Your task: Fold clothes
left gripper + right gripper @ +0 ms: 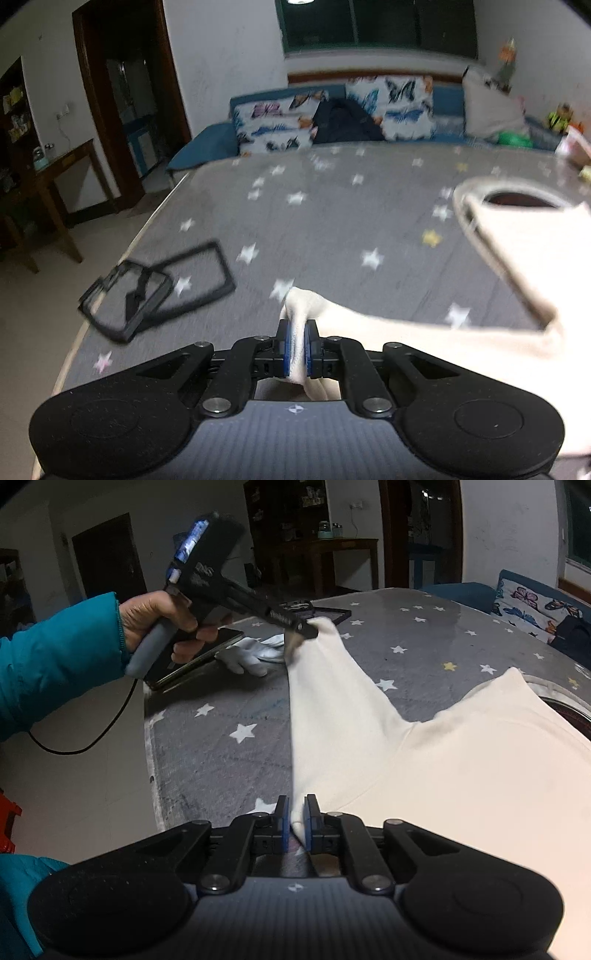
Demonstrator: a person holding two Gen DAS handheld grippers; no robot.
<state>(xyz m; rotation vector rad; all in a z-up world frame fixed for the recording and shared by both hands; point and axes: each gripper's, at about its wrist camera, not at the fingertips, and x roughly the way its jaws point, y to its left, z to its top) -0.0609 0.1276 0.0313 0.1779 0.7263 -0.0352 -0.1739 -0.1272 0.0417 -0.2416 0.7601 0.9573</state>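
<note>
A cream shirt (461, 775) lies on a table covered with a grey cloth (424, 642) printed with stars. Both grippers hold it along its side nearest the table's left edge. The left gripper (296, 349) has its jaws closed narrow on a bunched fold of the shirt, and the fabric runs from there to the right, lifted a little over the cloth. In the right wrist view the left gripper (308, 627) is seen farther along the same side, pinching a corner that rises to a point. The right gripper (296, 821) has its jaws almost together on the near corner of the shirt. Between the two grips the shirt edge is pulled into a straight line.

The collar (517, 195) of the shirt lies toward the far right part of the table, with something dark red inside the opening.

Near the left edge lie some dark flat frames (155, 288), one partly over another, and just beside them a white glove (255, 655) and a dark phone-like slab (195, 661). These are close to the left gripper. A black cable (88, 738) hangs from the left hand (159, 624) below the table edge.

Beyond the far edge stands a sofa with butterfly cushions (402, 107). The middle of the cloth, between the frames and the collar, carries only stars.
</note>
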